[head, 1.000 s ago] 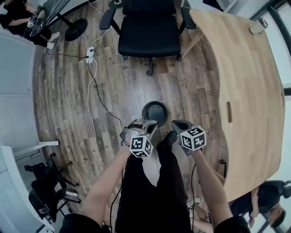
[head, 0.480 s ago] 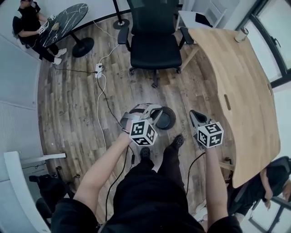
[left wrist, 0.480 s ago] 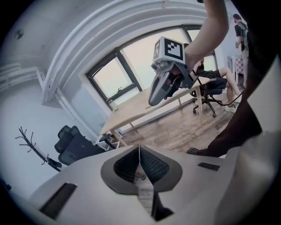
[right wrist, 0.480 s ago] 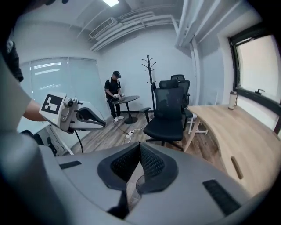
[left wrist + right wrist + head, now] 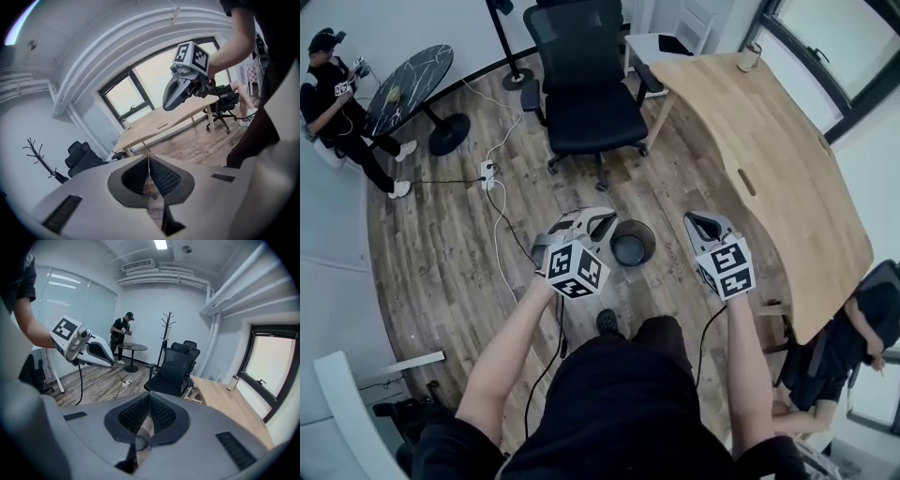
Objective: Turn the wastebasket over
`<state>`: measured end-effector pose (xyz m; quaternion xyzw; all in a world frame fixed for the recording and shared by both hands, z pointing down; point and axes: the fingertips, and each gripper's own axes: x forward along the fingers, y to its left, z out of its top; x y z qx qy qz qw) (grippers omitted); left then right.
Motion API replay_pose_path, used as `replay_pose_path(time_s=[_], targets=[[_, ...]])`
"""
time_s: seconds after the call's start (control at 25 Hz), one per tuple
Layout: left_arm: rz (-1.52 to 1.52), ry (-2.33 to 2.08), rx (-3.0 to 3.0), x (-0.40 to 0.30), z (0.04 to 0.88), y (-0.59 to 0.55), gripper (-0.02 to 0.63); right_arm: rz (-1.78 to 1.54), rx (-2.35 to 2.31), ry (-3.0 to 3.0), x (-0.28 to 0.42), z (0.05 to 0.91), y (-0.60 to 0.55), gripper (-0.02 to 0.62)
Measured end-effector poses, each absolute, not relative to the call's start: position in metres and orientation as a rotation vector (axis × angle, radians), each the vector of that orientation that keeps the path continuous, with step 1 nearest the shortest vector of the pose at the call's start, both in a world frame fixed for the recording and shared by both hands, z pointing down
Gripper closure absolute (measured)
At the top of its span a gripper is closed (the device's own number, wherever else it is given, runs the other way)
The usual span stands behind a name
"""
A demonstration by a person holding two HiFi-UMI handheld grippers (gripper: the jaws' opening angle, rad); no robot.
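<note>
Head view: the wastebasket (image 5: 633, 244) stands on the wood floor (image 5: 441, 234), just ahead of my operator's feet. It sits between the left hand-held gripper (image 5: 602, 219) and the right hand-held gripper (image 5: 698, 221), and both are held up above it, clear of it. From straight overhead I see a dark round rim with a paler inside. I can't say for sure whether that is the open mouth or the underside.

Left gripper view: the pads are pressed together with nothing between them. They look out across the room, not at the basket.

Right gripper view: here too the pads meet, with nothing pinched. A small round rim shows through the gap under them, likely the wastebasket far below.

My reading: neither hand-held gripper has hold of the basket. So either the turn is finished and the basket is set down, or it has not begun. If that is the mouth facing up, the grasp and flip are left to do.
</note>
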<state>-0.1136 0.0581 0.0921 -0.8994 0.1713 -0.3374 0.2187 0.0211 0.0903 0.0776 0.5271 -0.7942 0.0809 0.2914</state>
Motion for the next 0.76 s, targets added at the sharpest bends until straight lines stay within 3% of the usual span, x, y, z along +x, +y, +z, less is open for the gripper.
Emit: replay_pose_path(time_s=[0.76], targets=[[-0.916,0.436,-2.404,-0.103,0.074,0.096,0.583,0.095,1.382,-2.114,-0.001,0.053,0.134,0.563]])
